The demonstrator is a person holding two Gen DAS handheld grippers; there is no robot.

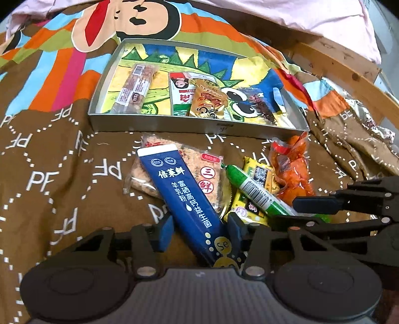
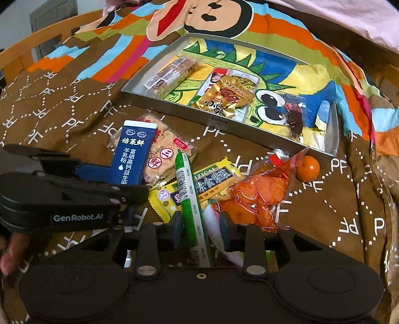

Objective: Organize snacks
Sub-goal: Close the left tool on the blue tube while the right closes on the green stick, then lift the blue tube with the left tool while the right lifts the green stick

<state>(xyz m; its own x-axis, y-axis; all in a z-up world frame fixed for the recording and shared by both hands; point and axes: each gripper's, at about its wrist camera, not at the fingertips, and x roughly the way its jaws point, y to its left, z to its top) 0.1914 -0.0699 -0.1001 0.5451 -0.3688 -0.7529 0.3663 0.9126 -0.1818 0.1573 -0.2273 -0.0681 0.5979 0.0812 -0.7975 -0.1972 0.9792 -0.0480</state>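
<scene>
A shallow silver tin tray (image 1: 154, 125) (image 2: 174, 107) lies on the bedspread and holds several snacks: a long brown bar (image 1: 136, 86), a gold packet (image 1: 208, 103) (image 2: 224, 98) and a dark one (image 2: 295, 119). In front of it lie loose snacks. My left gripper (image 1: 199, 230) has its blue pads either side of a navy blue sachet (image 1: 182, 197) (image 2: 132, 154), with a small gap. My right gripper (image 2: 199, 226) straddles a green sausage stick (image 2: 189, 199) (image 1: 256, 192), jaws not closed on it.
A crumbly rice cake pack (image 1: 209, 179) (image 2: 162, 159), a yellow seaweed biscuit pack (image 2: 212, 182), an orange snack bag (image 2: 256, 197) (image 1: 291, 172) and a small tangerine (image 2: 308, 168) lie near the tray. A wooden bed frame (image 1: 349, 72) and pink bedding (image 1: 299, 15) border the far side.
</scene>
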